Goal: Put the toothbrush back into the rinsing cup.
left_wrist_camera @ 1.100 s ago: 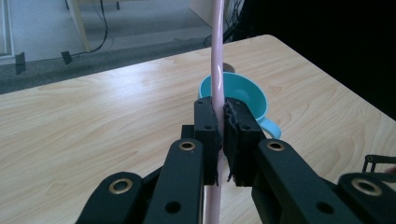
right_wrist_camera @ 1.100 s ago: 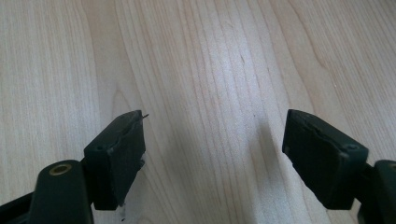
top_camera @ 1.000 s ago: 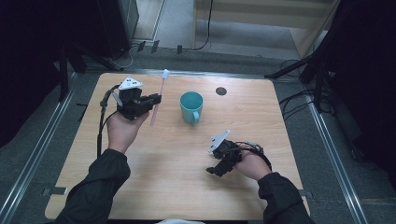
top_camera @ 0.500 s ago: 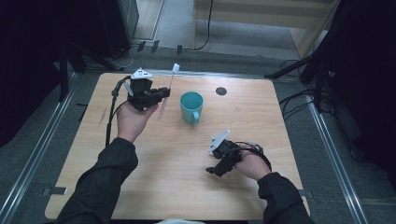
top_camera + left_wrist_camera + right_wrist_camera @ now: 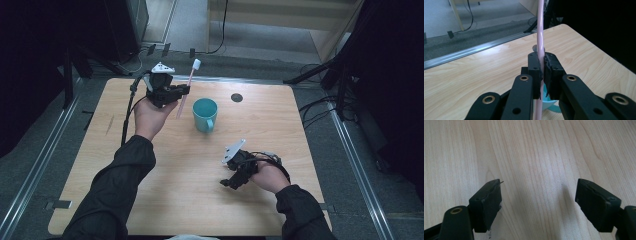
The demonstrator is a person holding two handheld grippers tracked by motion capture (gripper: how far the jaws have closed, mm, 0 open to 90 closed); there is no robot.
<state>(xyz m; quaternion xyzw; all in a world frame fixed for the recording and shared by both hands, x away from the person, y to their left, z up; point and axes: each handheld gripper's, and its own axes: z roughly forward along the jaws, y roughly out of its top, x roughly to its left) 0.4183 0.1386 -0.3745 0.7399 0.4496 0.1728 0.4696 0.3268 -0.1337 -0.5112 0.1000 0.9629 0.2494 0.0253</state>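
Observation:
My left gripper [image 5: 184, 90] is raised over the table's far left part and is shut on a pink toothbrush [image 5: 186, 90] with a white head. The brush stands nearly upright, its head tilted away. In the left gripper view the pink toothbrush handle [image 5: 540, 30] runs up between the closed pads of my left gripper [image 5: 542, 71], with the teal mug [image 5: 549, 102] just below. The teal mug [image 5: 205, 114] stands on the table right of the brush, handle toward me. My right gripper [image 5: 229, 183] rests low at the front right, open; the right gripper [image 5: 537, 200] faces bare wood.
The wooden table [image 5: 165, 190] has a small dark round hole [image 5: 236, 97] behind the mug. A metal rail [image 5: 30, 180] runs along the left side. Cables and stand legs [image 5: 320, 75] lie on the floor beyond the far edge.
My left gripper has carried the toothbrush to the right and a little farther away, nearer the mug, with the brush standing more upright. The right gripper has stayed still.

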